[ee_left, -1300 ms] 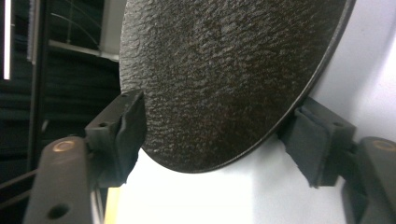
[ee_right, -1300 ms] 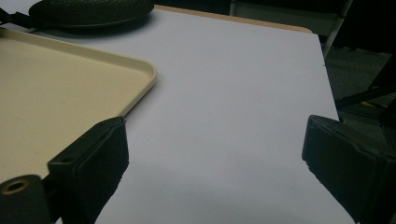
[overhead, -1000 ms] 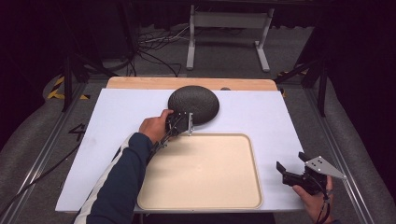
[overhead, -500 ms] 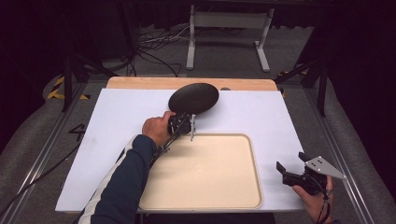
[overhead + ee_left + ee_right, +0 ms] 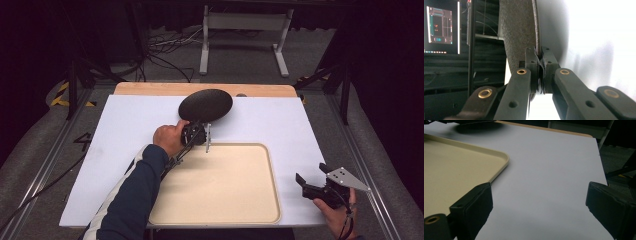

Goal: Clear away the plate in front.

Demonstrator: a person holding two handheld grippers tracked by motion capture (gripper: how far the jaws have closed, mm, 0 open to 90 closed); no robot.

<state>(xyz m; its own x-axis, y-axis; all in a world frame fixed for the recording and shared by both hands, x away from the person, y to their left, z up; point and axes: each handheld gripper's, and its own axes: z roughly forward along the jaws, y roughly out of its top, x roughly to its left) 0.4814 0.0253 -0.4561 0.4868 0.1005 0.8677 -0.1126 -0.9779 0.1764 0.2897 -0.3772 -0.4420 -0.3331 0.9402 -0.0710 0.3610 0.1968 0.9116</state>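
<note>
A black round plate with a rough, textured surface is held over the far middle of the white table. My left gripper is shut on its near rim. In the left gripper view the jaws pinch the thin rim, the left gripper clamped tight, and the plate runs away from them edge-on. A beige tray lies just in front of the plate. My right gripper rests open at the table's right front corner, with nothing between its jaws; the right gripper faces bare table beside the tray.
The white sheet covers a wooden tabletop whose far edge shows. A metal stand and cables lie on the floor beyond. A lit monitor glows off the table's side.
The plate has come up off the table in my left gripper and looks slightly tilted. My right gripper has stayed in place.
</note>
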